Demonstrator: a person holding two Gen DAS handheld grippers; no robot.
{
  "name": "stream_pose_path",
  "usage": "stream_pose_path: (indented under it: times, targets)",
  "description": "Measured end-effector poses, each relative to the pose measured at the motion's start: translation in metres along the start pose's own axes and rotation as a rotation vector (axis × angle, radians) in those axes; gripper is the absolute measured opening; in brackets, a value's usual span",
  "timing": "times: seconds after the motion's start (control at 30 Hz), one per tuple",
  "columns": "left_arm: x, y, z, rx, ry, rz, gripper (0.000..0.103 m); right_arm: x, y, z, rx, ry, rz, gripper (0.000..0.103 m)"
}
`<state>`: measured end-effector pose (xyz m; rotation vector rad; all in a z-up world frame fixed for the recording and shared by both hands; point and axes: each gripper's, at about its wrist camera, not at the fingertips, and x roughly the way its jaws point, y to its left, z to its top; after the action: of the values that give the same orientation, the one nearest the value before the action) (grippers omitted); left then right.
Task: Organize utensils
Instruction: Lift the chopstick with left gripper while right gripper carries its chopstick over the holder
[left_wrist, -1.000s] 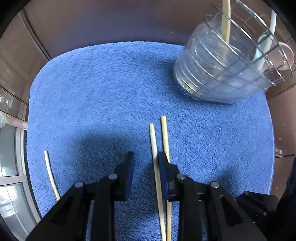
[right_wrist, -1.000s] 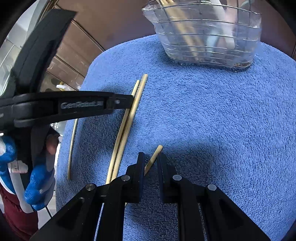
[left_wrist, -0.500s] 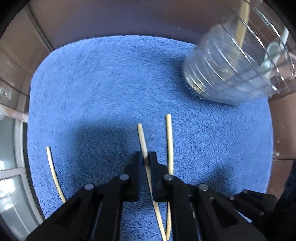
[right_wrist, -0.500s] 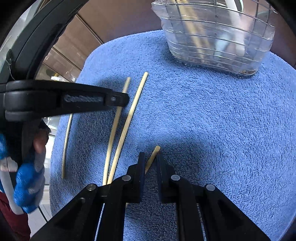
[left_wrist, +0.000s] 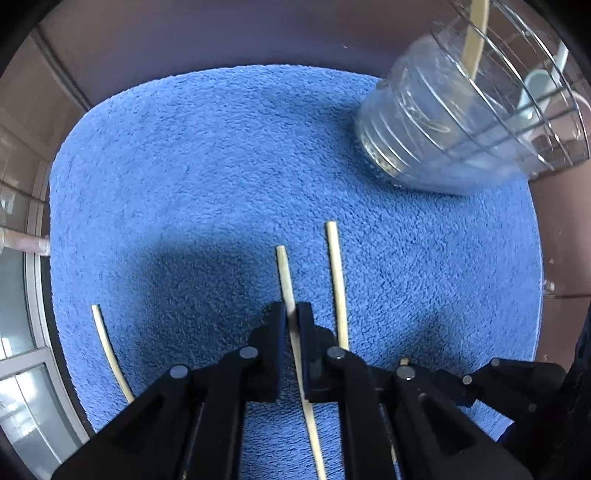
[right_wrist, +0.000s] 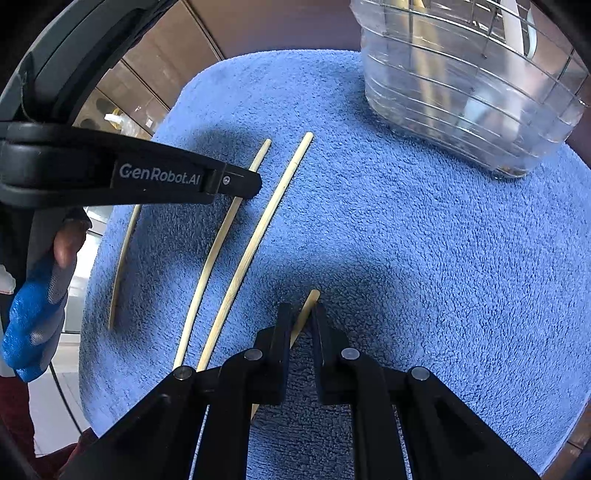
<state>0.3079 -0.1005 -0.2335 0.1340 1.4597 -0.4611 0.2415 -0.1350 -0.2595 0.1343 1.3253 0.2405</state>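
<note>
Pale wooden chopsticks lie on a blue towel (left_wrist: 221, 166). My left gripper (left_wrist: 291, 314) is shut on one chopstick (left_wrist: 284, 273), low over the towel. A second chopstick (left_wrist: 337, 280) lies just right of it and a third (left_wrist: 109, 350) far left. My right gripper (right_wrist: 300, 314) is shut on another chopstick (right_wrist: 309, 303). In the right wrist view the left gripper (right_wrist: 236, 181) is at the left, over its chopstick (right_wrist: 218, 243), beside a loose one (right_wrist: 266, 221). A clear wire-framed utensil holder (left_wrist: 469, 122) stands at the far right and also shows in the right wrist view (right_wrist: 465, 85).
The holder contains chopsticks and a white utensil. The towel (right_wrist: 424, 258) lies on a brown tabletop (left_wrist: 184, 40). A window frame and floor show past the table's left edge. A blue-gloved hand (right_wrist: 33, 314) holds the left gripper.
My left gripper went from open to shut on one chopstick, shifting it away from its neighbour. My right gripper has stayed shut on its chopstick and has drawn nearer to the holder.
</note>
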Motion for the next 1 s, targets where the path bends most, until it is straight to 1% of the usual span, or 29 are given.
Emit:
stream_pose_path:
  times: [0.07,0.1,0.13,0.2,0.33,0.47,0.57,0.6,0.7,0.8,0.9,1.0]
  targets:
    - [-0.002,0.001,-0.007,-0.018,-0.012,-0.011,0.005,0.0,0.0,-0.004,0.008,-0.007,0.006,0.01]
    - [-0.006,0.003,-0.017,-0.024,-0.018,-0.022,0.004,-0.001,-0.001,-0.011,0.009,-0.011,0.008,0.01]
    - [-0.009,0.003,-0.02,-0.031,-0.029,-0.035,0.004,-0.003,-0.003,-0.013,0.011,-0.014,0.01,0.01]
    - [-0.02,0.004,-0.028,-0.038,-0.071,-0.029,0.004,-0.009,-0.007,-0.021,0.017,-0.027,0.028,0.007]
    - [-0.048,0.006,-0.049,-0.044,-0.164,-0.024,0.004,-0.034,-0.006,-0.034,0.007,-0.097,0.052,0.005]
    - [-0.072,0.015,-0.068,-0.068,-0.222,-0.043,0.004,-0.059,-0.007,-0.05,0.006,-0.167,0.067,0.005]
    - [-0.096,0.015,-0.094,-0.075,-0.298,-0.052,0.004,-0.082,-0.006,-0.064,-0.027,-0.25,0.078,0.005]
    - [-0.103,0.015,-0.096,-0.075,-0.317,-0.053,0.004,-0.095,-0.003,-0.072,-0.045,-0.293,0.079,0.005]
    - [-0.131,0.014,-0.12,-0.079,-0.399,-0.05,0.004,-0.121,0.001,-0.089,-0.075,-0.4,0.097,0.005]
    - [-0.157,0.014,-0.135,-0.081,-0.47,-0.05,0.004,-0.149,0.007,-0.108,-0.091,-0.513,0.104,0.005]
    - [-0.184,0.008,-0.143,-0.078,-0.54,-0.058,0.004,-0.176,0.007,-0.124,-0.091,-0.613,0.094,0.005]
    - [-0.214,-0.001,-0.144,-0.075,-0.617,-0.085,0.004,-0.212,0.0,-0.125,-0.082,-0.721,0.079,0.005]
